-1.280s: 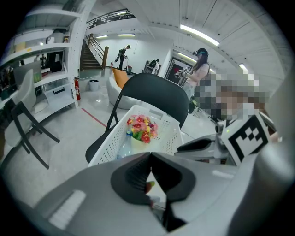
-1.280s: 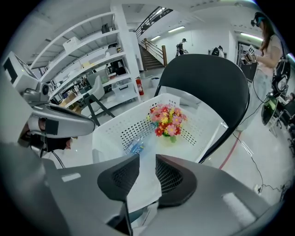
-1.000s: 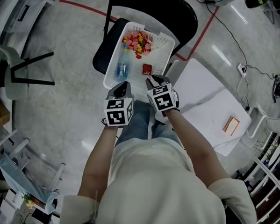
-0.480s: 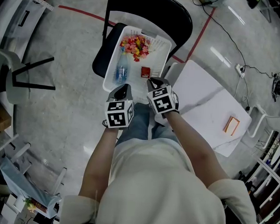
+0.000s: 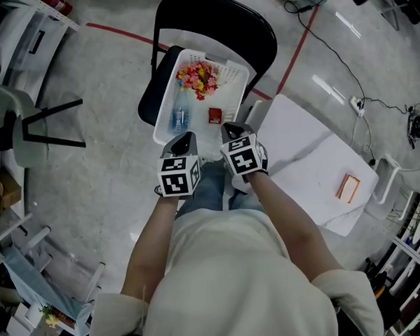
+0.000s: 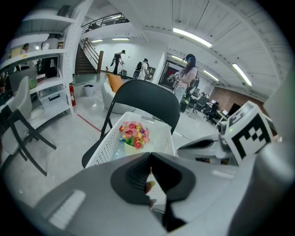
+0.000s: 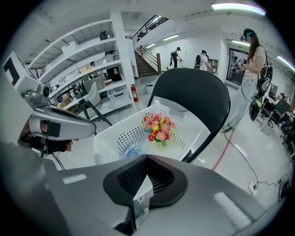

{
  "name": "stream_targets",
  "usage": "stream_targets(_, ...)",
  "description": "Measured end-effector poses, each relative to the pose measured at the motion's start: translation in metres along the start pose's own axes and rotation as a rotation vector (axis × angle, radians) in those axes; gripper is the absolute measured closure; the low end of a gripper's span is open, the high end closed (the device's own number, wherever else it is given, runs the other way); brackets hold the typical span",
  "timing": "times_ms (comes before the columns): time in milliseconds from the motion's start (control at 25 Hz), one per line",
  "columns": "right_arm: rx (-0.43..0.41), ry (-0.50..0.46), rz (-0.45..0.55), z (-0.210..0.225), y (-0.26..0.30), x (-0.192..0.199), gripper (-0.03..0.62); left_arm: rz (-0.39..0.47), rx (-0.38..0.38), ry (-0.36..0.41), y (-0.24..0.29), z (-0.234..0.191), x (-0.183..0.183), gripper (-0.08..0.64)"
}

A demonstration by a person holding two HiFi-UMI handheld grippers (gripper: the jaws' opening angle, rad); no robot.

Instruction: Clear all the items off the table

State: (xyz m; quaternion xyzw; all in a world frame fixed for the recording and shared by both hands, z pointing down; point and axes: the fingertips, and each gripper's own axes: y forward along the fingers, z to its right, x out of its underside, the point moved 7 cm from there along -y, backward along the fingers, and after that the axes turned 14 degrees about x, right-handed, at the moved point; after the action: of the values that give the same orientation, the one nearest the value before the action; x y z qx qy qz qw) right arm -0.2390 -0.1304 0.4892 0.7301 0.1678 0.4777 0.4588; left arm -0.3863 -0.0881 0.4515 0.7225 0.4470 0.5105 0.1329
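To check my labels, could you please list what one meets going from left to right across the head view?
Grey chair with black legs → clear plastic water bottle → small red box → white rectangular table → small orange box.

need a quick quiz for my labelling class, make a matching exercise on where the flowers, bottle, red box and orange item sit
Things:
1 flowers
2 bottle
3 red box
4 orange item

Places:
a on the white table
b in the basket, far end by the chair back
c in the basket, lying along its left side in the head view
d in the basket, just right of the bottle

Pairs: 1-b, 2-c, 3-d, 4-a
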Motion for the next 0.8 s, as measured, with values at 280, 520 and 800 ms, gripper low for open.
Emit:
stream_targets(280,0.003,0.027,0.011,0.004,-0.010,0.003,0.593,-0.011,0.023,0.029,-0.001,0.010,-0.002,0.552)
stream_targets(520,0.015,0.046,0.033,0.008,-0.019,0.007,0.592,0.003,0.033,0.031,-0.004,0.017,-0.006,0.552)
stream_targets(800,0.046,0.094,0.054,0.019,-0.038,0.016,0.593,-0.014,0.067,0.076,-0.002,0.035,-0.007,0.552)
